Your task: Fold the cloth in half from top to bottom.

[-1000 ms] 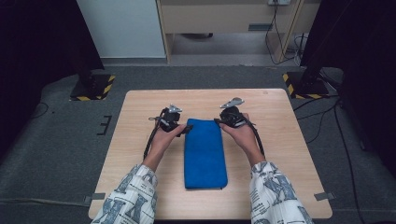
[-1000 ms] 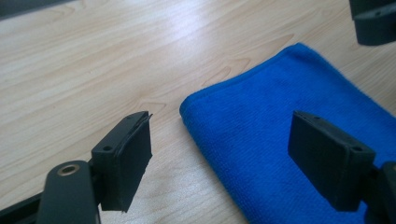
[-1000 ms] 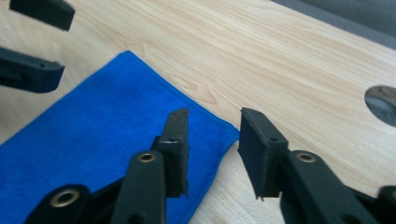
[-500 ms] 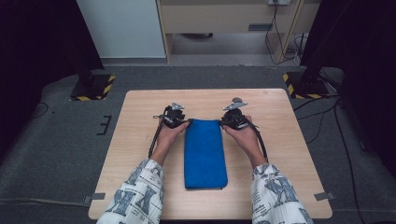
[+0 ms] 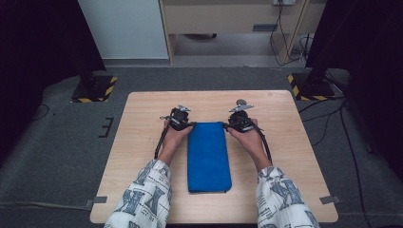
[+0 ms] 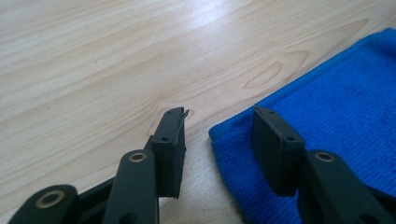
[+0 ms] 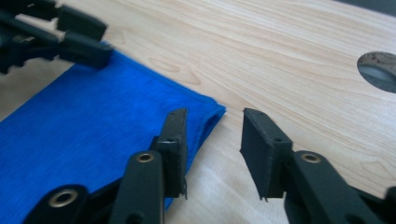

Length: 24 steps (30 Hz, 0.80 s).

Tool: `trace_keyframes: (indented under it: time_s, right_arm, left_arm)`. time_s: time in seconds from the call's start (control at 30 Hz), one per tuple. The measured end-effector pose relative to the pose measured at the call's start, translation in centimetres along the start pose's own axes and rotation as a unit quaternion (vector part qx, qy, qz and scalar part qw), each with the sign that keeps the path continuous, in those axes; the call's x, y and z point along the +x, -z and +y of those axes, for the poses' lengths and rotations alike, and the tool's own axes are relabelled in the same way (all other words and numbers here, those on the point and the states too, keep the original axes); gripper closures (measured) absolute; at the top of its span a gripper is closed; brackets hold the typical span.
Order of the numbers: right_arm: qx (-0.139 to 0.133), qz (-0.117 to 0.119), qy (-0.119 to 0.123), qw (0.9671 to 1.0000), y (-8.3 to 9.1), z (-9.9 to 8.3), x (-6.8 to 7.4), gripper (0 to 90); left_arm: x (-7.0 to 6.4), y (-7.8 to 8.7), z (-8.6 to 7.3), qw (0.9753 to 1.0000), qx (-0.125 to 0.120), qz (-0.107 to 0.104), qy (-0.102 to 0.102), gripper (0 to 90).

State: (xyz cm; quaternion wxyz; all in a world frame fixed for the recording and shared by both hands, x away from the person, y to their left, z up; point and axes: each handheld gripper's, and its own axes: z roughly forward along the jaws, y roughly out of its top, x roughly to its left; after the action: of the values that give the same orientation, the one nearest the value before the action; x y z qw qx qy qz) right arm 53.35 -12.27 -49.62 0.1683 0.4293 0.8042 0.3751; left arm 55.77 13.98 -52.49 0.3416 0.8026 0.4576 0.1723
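We see folded blue terry towel [image 5: 208,156] lying mid light wooden table [image 5: 294,142]. Our left gripper [image 6: 219,135] straddles its far-left corner, jaws apart; right gripper [image 7: 212,140] straddles its far-right corner, jaws apart.

Bare surface [image 5: 294,142] is lying open around a folded towel [image 5: 208,156]; a round hole [image 7: 378,70] is sitting beyond it.

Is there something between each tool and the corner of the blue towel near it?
No, nothing visible. The left tool is open astride one far corner of the towel, the right tool open astride the other. Around them lies bare table.
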Motion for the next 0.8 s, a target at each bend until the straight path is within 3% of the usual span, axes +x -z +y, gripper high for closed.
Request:
trace_keyframes:
  time_s: [0.2,0.47,0.8]
  right_arm:
    - [0.005,-0.002,-0.032,0.9995,-2.1,0.5,-0.6,53.8]
    - [0.025,0.007,-0.03,0.9992,-4.3,0.5,-0.2,50.4]
    - [0.036,0.02,-0.013,0.9991,-5.6,0.6,0.3,44.0]
  left_arm:
    - [0.1,-0.2,-0.3,1.0,-0.002,-0.002,-0.001,56.1]
    - [0.0,-0.3,-0.6,0.9999,-0.01,-0.004,-0.002,57.4]
    - [0.0,-0.3,-0.9,0.9996,-0.025,-0.009,-0.002,57.6]
